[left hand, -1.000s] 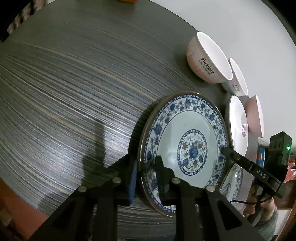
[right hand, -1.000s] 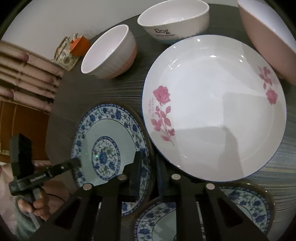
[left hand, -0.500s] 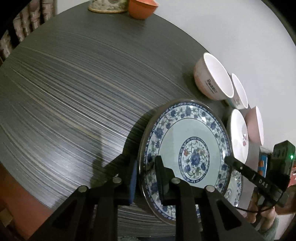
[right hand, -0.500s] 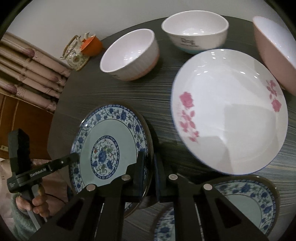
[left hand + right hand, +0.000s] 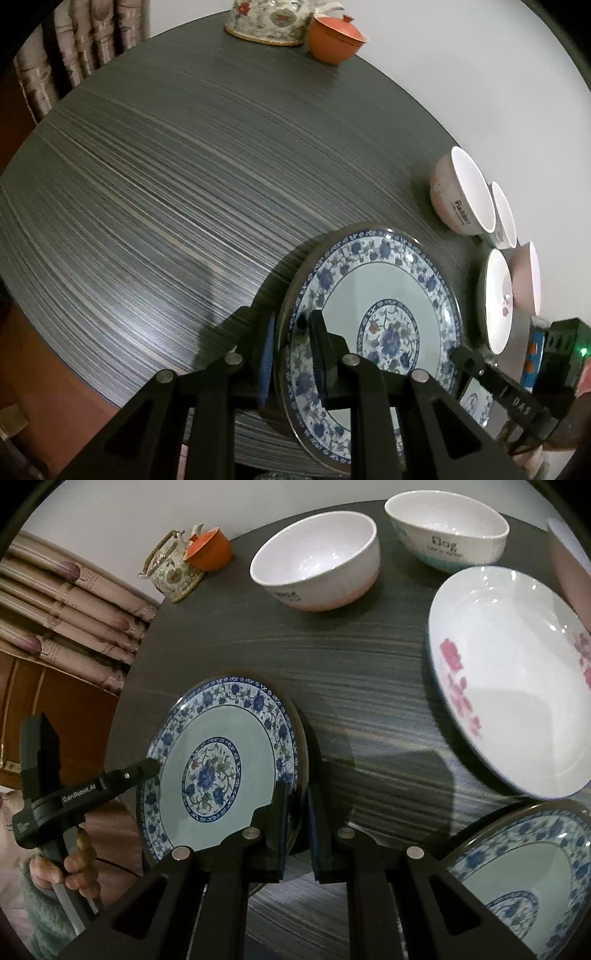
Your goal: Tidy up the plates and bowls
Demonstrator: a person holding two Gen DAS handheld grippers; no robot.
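A blue-and-white floral plate (image 5: 373, 325) (image 5: 218, 771) is held up off the dark table, tilted. My left gripper (image 5: 291, 332) is shut on its near rim. My right gripper (image 5: 297, 808) is shut on the opposite rim. Each gripper shows in the other's view, the right one (image 5: 458, 356) and the left one (image 5: 153, 765). A second blue-and-white plate (image 5: 524, 867) lies on the table at the lower right. A white plate with pink roses (image 5: 509, 679) (image 5: 498, 301) lies beyond it.
A white-and-pink bowl (image 5: 317, 559) (image 5: 461, 195), a white "Dog" bowl (image 5: 447, 528) and a pink bowl (image 5: 526, 280) stand at the table's far side. A teapot (image 5: 173, 568) and orange cup (image 5: 334, 37) sit near the edge. Dark tabletop (image 5: 166, 177) stretches left.
Both grippers have lifted the blue-and-white plate off the table and carried it left, away from the rose plate; it now tilts more upright.
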